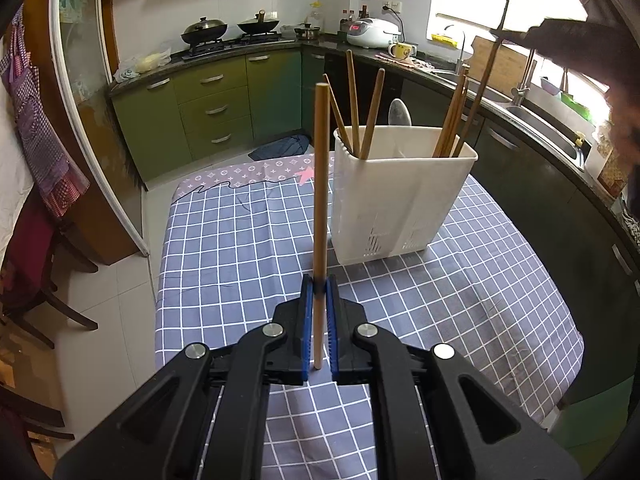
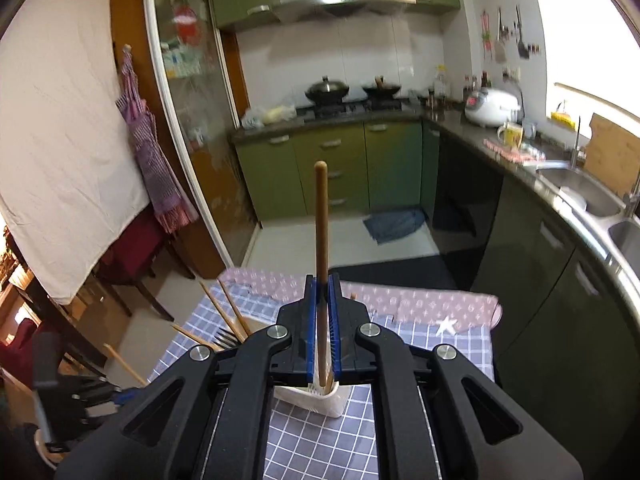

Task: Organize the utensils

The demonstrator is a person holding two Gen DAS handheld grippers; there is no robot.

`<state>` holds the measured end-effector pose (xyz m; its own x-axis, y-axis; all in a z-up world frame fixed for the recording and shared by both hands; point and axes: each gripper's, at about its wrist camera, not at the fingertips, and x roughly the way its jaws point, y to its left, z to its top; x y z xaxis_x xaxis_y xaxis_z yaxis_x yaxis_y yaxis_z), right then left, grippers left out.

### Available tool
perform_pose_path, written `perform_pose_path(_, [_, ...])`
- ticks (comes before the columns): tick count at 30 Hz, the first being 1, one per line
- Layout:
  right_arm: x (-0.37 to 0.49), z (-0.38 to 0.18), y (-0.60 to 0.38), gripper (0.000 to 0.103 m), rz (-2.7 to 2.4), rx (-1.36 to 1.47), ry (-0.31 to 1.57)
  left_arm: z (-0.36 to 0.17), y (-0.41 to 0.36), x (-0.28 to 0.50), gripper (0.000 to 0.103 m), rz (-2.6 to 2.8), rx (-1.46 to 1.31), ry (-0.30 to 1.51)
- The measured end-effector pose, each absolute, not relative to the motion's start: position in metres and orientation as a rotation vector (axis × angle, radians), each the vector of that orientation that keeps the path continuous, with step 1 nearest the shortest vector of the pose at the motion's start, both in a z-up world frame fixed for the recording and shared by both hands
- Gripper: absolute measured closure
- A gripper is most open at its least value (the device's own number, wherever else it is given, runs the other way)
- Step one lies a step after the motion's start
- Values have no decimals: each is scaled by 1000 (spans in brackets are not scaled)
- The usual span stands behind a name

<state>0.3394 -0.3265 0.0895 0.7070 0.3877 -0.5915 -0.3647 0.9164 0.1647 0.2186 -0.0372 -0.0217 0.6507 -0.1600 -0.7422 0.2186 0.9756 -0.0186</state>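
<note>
My left gripper (image 1: 319, 286) is shut on a light wooden chopstick (image 1: 320, 184), held upright above the checked tablecloth, left of a white utensil holder (image 1: 400, 200). The holder has several chopsticks (image 1: 370, 114) and a spoon (image 1: 400, 113) standing in it. My right gripper (image 2: 323, 282) is shut on a darker chopstick (image 2: 321, 232), upright, right above the holder (image 2: 320, 398), with the chopstick's lower end down in the holder's right compartment. That chopstick (image 1: 486, 76) and the right gripper (image 1: 568, 38) show at the top right of the left wrist view. The left gripper (image 2: 68, 392) shows at the lower left of the right wrist view.
The table (image 1: 240, 240) wears a blue checked cloth with a pink patterned strip (image 1: 256, 172) at the far end. Dark counters and a sink (image 1: 540, 128) run along the right. Green cabinets (image 1: 216, 108) and a stove with woks (image 1: 204, 30) stand behind. A chair (image 1: 36, 280) is at the left.
</note>
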Motion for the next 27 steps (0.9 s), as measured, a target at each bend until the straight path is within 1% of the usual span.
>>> perform_pose_path(5, [355,48,-312,96,416,-5,749,-17,-38,217,96,-220,78,826])
perform_pose_path(6, [355,41,-311,93,419,-9,756,-16,-39,216,96,-221,79,824])
perform_pose_path(7, [355,37,-311,87,421,-9,758,-15,-40,216,96,-223,80,823])
perform_pose_path(10, [347,36,-317,87,429,8,739,-11,-44,215,96,-230,86,819])
perform_pose_path(15, [306,34,-340,87,450,52,689,7,-54,213,96,-257,84,794])
perform_pose_path(18, [280,16,-357,85,449,86,682,29,-63,212,96,-281,85,754])
perform_pose_path(27, [216,-83,-391,85,403,169,771,108,-101,221,96,-317,100,580])
